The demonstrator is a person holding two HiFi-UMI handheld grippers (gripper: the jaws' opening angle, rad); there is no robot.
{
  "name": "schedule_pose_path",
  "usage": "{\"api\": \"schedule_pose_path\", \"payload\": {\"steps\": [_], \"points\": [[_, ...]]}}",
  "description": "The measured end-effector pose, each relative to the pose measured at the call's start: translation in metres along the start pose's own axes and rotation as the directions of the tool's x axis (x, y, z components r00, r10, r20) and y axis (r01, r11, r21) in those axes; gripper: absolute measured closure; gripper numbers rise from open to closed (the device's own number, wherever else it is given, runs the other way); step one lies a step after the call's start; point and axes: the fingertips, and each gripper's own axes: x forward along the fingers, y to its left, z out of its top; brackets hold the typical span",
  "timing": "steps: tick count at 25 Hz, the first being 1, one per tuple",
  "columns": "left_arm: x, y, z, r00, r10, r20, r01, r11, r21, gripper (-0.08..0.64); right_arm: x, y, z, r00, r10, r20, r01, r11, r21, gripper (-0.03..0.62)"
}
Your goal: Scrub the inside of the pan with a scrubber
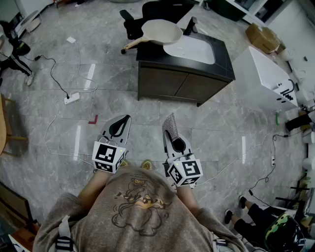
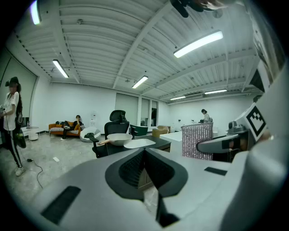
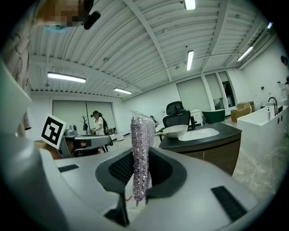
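Grey tiled floor point(image 1: 147, 106) throughout, loose cables trailing across it. One dark bench point(image 1: 183, 74) ahead, well apart from both grippers, with one white sink basin point(image 1: 191, 49) set into its top. One white tub unit point(image 1: 266, 81) standing to the right of the bench. One black office chair point(image 1: 152, 11) behind the bench, cut off by the top edge of the head view.

One pan point(image 1: 161, 31), pale inside with a wooden handle. Sits on the back left of the bench top, just beside the basin, handle jutting past the left edge.

Two grippers, held low and side by side in front of the person. Fingers of the left gripper point(image 1: 125, 119) fully closed, pads meeting, nothing between them. Fingers of the right gripper point(image 1: 172, 134) clamped on one scrubber point(image 1: 170, 123), a silvery, glittery pad standing upright on edge, top poking above the fingertips. Scrubber well apart from the pan.

Lower end of the scrubber buried between the pads. Hands hidden behind the marker cubes. Distant figures in the gripper views too small to make out.
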Motion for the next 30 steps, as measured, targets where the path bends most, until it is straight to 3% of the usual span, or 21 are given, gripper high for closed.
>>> {"api": "schedule_pose_path", "payload": {"steps": [4,9,16,23,30], "points": [[0.016,-0.01,-0.008,1.0,0.024,-0.002,-0.024,1.0,-0.013,0.545,-0.01,-0.024,-0.004,1.0,0.01,0.012,-0.01,1.0,0.006,0.515],[0.025,-0.009,-0.009,0.995,0.093,0.02,-0.091,0.992,-0.092,0.545,-0.025,-0.049,-0.011,1.0,0.018,0.013,-0.019,1.0,0.022,0.515],[0.053,0.005,0.0,0.986,0.16,0.041,-0.157,0.985,-0.068,0.545,-0.014,-0.082,-0.011,1.0,0.011,0.024,-0.012,1.0,0.025,0.515],[0.128,0.025,0.01,0.99,0.128,0.064,-0.124,0.99,-0.06,0.545,0.039,-0.119,0.0,1.0,-0.006,0.023,0.005,1.0,0.017,0.515],[0.224,0.073,0.032,0.998,0.037,0.043,-0.033,0.995,-0.096,0.545,0.133,-0.163,0.032,1.0,-0.01,0.008,0.01,1.0,0.014,0.514]]}}
